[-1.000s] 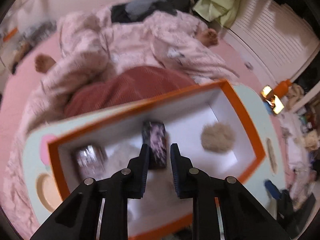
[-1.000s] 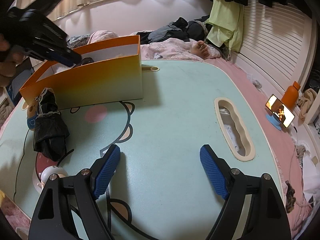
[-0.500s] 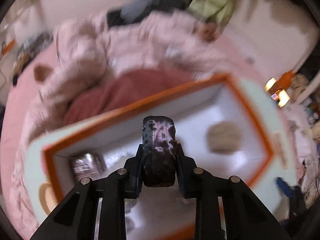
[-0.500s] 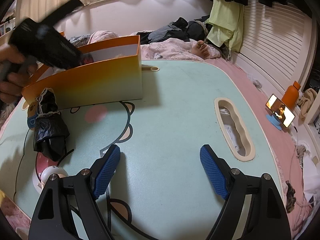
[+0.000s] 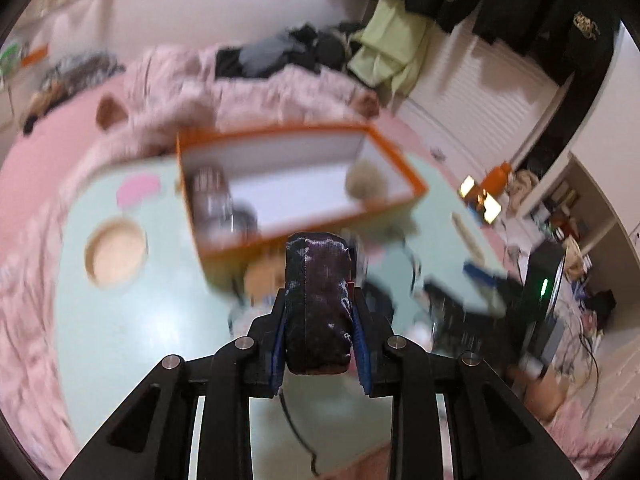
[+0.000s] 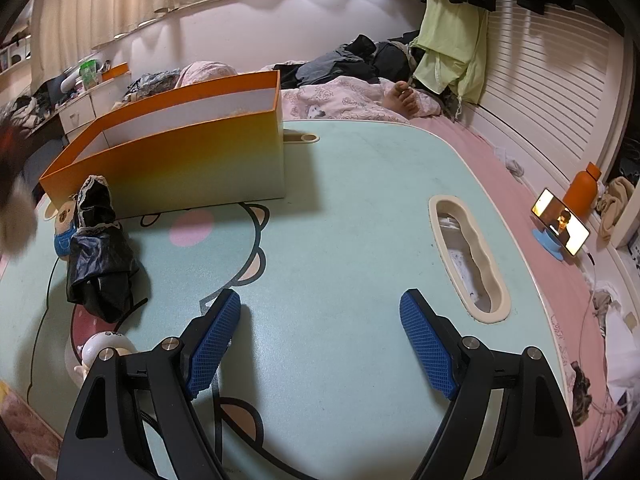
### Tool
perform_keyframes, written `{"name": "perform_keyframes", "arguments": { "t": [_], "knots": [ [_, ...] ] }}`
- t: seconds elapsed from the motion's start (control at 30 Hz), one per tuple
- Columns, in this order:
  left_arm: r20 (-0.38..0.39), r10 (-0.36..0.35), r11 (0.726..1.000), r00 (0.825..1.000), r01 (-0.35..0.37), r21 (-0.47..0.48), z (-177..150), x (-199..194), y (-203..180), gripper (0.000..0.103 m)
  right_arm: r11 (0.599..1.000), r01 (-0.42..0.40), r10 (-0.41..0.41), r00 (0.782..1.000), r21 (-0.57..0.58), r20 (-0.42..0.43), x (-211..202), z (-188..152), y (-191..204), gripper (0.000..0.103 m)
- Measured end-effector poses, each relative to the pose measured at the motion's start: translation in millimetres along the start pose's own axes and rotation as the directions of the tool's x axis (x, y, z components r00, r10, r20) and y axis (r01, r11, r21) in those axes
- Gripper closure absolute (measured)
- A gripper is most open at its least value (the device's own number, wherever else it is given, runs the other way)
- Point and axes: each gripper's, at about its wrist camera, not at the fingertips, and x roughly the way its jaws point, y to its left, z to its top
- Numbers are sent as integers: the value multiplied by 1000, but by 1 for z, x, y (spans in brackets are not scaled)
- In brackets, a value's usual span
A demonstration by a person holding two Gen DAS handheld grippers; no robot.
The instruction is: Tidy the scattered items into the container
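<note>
From the left wrist view, the left gripper [image 5: 319,312] is clamping a dark glittery pouch [image 5: 318,304] between its fingers [image 5: 280,334], holding it above the pale-green counter [image 5: 132,320] on the near side of the orange box [image 5: 296,184], not over its opening. The picture is blurring with motion, so finer detail is hard to read. Inside the box a shiny dark item [image 5: 212,200] is lying at the left end and a beige fluffy ball [image 5: 366,182] at the right. Judging by the task, the pouch belongs in the box, so the sound move is carrying it back over the white middle of the floor, between those two things, and lowering it below the rim before letting go. From the right wrist view, the right gripper [image 6: 320,344] is hovering low over the counter with its blue-padded fingers [image 6: 212,344] spread wide and holding nothing. A black lace-trimmed cloth bundle [image 6: 100,256] is lying just in front of the box's near wall, beside a small bear figure [image 6: 64,228], and a white round toy [image 6: 106,346] is sitting near the left finger; these are likely waiting to be collected.
</note>
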Motion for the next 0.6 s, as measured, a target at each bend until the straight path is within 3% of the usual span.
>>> {"name": "perform_keyframes", "arguments": {
  "t": [0.13, 0.3, 0.43, 0.5, 0.6],
  "knots": [
    [-34, -14, 999, 999, 12, -44, -20, 25, 6, 77, 1000, 1, -1, 1000, 0, 0, 0, 0, 0, 21],
    [3, -6, 999, 1000, 6, -36, -26, 41, -2, 76, 1000, 0, 0, 1000, 0, 0, 0, 0, 0, 21],
    [74, -5, 998, 997, 10, -54, -25, 40, -1, 43, 1000, -1, 1, 1000, 0, 0, 0, 0, 0, 21],
    [117, 7, 998, 993, 0, -55, -27, 33, 0, 38, 1000, 0, 0, 1000, 0, 0, 0, 0, 0, 21],
    [180, 13, 998, 984, -1, -70, -32, 16, 7, 24, 1000, 1, -1, 1000, 1, 0, 0, 0, 0, 21]
  ]
}}
